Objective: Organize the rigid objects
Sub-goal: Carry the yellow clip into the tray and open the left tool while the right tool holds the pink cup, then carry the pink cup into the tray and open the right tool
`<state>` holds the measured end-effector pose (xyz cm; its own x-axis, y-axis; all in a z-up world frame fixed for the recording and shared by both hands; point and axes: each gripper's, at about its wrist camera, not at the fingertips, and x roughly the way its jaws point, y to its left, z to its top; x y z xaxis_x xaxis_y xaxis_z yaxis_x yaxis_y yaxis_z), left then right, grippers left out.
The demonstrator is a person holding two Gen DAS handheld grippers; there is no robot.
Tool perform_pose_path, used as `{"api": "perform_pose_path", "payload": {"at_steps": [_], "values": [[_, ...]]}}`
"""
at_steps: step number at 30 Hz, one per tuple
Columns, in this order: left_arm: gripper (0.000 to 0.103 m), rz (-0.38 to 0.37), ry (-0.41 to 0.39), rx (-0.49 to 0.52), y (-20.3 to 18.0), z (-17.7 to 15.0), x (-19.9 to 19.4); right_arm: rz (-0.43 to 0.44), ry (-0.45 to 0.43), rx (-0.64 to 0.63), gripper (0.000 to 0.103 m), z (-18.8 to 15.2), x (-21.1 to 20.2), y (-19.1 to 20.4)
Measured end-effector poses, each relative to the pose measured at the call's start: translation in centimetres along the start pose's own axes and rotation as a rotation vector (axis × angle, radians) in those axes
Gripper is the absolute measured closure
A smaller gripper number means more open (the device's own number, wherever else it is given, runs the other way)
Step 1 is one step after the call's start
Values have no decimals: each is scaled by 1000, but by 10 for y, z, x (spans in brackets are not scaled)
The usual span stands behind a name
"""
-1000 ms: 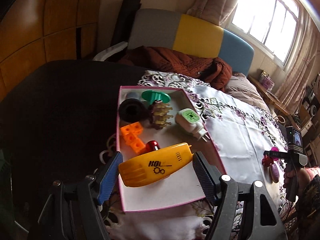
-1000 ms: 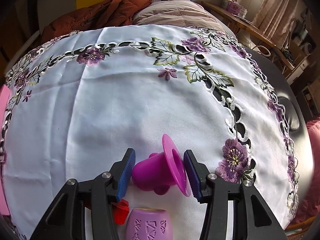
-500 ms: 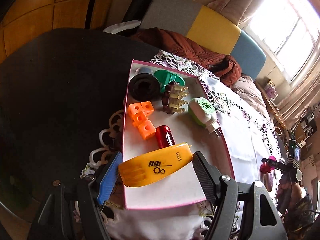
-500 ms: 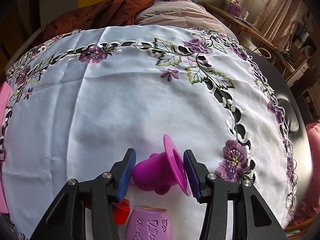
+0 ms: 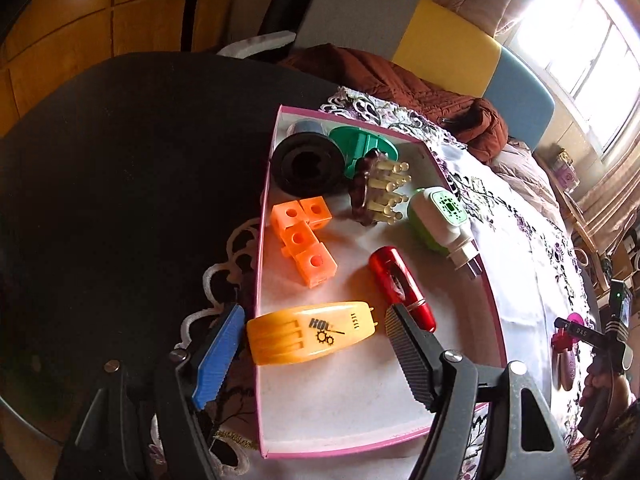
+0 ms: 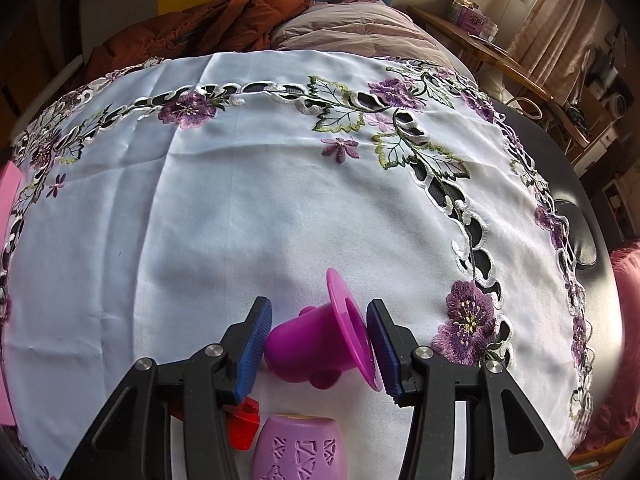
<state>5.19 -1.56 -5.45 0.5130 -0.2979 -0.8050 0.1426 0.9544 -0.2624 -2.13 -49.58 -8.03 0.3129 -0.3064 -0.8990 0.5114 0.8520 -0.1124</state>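
In the left wrist view, the left gripper (image 5: 310,346) hangs over the near end of a pink-edged tray (image 5: 493,300), its jaws wide apart with a yellow plastic case (image 5: 310,338) between them; the blue finger sits just beside the case's rounded end, and the black finger stands clear of the other end, so nothing is clamped. The case lies on the tray floor with a red tube (image 5: 402,288), orange blocks (image 5: 304,242), a black ring (image 5: 308,164), a green plug-in device (image 5: 440,220) and a brown peg piece (image 5: 378,190) further up. The case looks light, stiff and glossy, likely slippery, so a hold across its narrower middle seems safer than end to end. In the right wrist view, the right gripper (image 6: 318,346) is closed onto a purple flanged cup (image 6: 320,348) lying on its side on the white embroidered cloth (image 6: 240,220): one pad presses the closed base, the other the flared rim. It seems light and hard; the thin rim may let it pivot, so the stubby body is probably the better place to grip. A lilac patterned piece (image 6: 300,450) and a small red piece (image 6: 242,426) lie just beneath the fingers.
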Motion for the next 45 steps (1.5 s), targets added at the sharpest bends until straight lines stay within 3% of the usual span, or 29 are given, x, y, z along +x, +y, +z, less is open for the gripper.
{"api": "perform_pose_path", "payload": {"at_steps": [7, 10, 15, 23, 26, 41, 45], "values": [[30, 46, -40, 44, -5, -5, -16, -9, -6, -11, 54, 0, -1, 2], [36, -13, -17, 49, -7, -6, -14, -9, -6, -12, 54, 0, -1, 2], [37, -36, 19, 65, -15, -6, 7, -8, -6, -12, 54, -1, -1, 2], [37, 5, -27, 70, -15, -3, -4, -9, -5, -15, 54, -1, 0, 3], [37, 55, -52, 96, -18, -4, -14, -10, -7, -17, 54, -1, 0, 3], [37, 70, -80, 74, -10, -10, -38, -1, -38, 8, 58, 0, -7, -1], [37, 74, -84, 73, -8, -12, -40, 16, -80, 25, 58, 2, -16, -2]]}}
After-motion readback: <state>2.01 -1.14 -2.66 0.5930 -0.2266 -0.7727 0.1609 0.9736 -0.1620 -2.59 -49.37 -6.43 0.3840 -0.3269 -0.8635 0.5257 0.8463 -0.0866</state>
